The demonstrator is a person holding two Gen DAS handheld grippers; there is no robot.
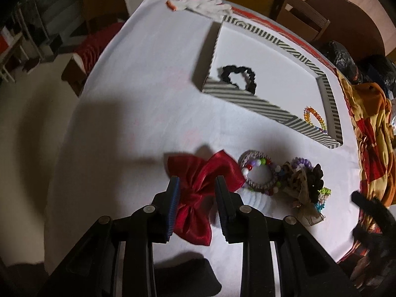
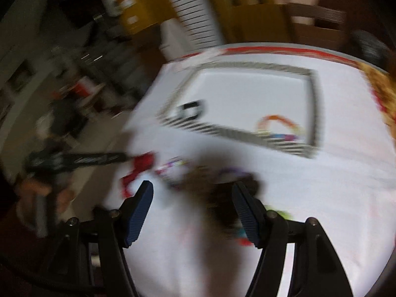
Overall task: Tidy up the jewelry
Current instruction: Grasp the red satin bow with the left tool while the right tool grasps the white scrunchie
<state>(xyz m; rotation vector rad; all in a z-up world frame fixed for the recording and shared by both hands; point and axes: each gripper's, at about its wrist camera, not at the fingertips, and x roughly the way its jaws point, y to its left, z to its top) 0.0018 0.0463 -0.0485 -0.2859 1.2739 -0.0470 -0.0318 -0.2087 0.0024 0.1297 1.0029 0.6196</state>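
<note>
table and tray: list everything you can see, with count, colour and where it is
tray: one, white inside, black-and-white striped walls, far right on the table
black scrunchie: one, in the tray's near left corner
spiral hair tie: one, orange and yellow, in the tray's near right corner
red bow: one, satin, on the cloth between the left gripper's fingers
beaded bracelets: a few overlapping, multicolour, right of the bow
dark hair accessories: a heap, brown, black, green, count unclear
white glove: one, far table edge
tablecloth: one, white
left gripper: black, blue pads, open around the bow
right gripper: open, above the heap, blurred
</note>
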